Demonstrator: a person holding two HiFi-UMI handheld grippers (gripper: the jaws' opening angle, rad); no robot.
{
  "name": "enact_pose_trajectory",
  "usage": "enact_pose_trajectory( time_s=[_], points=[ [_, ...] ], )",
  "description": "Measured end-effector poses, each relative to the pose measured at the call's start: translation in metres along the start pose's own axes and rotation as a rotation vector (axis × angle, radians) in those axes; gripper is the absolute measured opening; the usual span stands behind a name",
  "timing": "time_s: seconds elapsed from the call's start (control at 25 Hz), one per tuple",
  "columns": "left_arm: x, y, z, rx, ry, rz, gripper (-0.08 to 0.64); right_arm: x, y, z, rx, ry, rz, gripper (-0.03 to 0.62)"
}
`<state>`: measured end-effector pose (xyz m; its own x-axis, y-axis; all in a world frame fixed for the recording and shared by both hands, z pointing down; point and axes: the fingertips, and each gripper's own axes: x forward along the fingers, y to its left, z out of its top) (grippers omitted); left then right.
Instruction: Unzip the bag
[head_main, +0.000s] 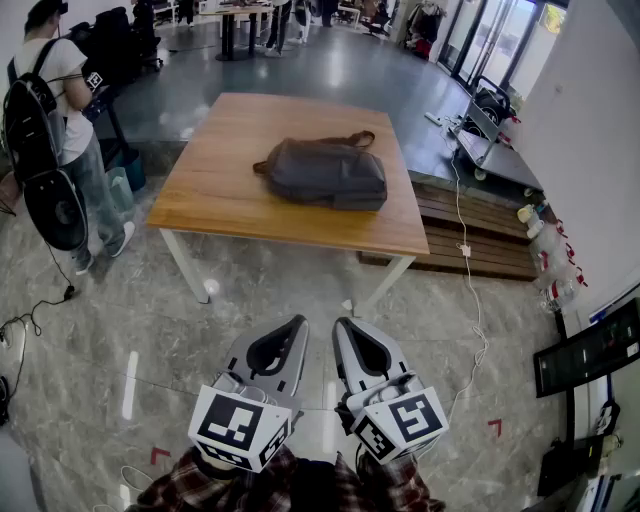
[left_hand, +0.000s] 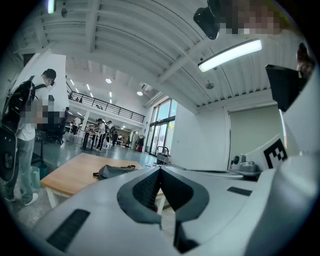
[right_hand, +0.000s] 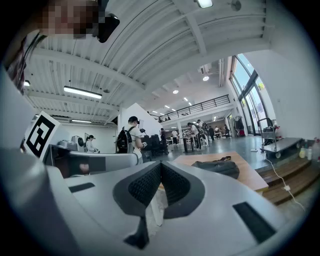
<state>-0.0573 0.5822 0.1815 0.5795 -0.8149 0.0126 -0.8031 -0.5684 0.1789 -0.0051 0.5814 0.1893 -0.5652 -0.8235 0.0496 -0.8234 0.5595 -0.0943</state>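
Note:
A dark grey bag (head_main: 325, 172) with a brown strap lies flat on the wooden table (head_main: 230, 190), toward its right half. It also shows far off as the bag (left_hand: 114, 171) in the left gripper view and the bag (right_hand: 217, 166) in the right gripper view. My left gripper (head_main: 296, 322) and right gripper (head_main: 342, 324) hang side by side over the floor, well short of the table's near edge. Both are shut with nothing between the jaws. The left gripper (left_hand: 160, 169) and right gripper (right_hand: 160, 163) show their tips pressed together.
A person with a black backpack (head_main: 55, 110) stands left of the table beside a black fan (head_main: 55, 208). A low wooden platform (head_main: 480, 235) lies right of the table, with a white cable (head_main: 470, 300) trailing over the floor. More tables and people are far behind.

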Motion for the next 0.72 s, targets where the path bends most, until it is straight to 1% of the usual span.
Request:
enact_pose_trajectory(
  time_s=[0.2,0.28,0.52,0.72],
  points=[
    [0.049,0.070,0.026,0.012,-0.010,-0.016,0.009,0.083,-0.016,0.016,-0.005,-0.009,-0.011,0.011],
    [0.066,0.095,0.030,0.019,-0.006,-0.024,0.009,0.114,-0.026,0.018,0.003,-0.013,-0.021,0.011],
    [0.110,0.165,0.023,-0.009,0.032,0.000,0.009,0.186,-0.057,0.004,0.031,0.031,-0.040,0.011],
    [0.173,0.209,0.010,-0.029,0.076,0.018,0.009,0.246,-0.113,-0.010,0.071,0.067,-0.053,0.011]
  ],
)
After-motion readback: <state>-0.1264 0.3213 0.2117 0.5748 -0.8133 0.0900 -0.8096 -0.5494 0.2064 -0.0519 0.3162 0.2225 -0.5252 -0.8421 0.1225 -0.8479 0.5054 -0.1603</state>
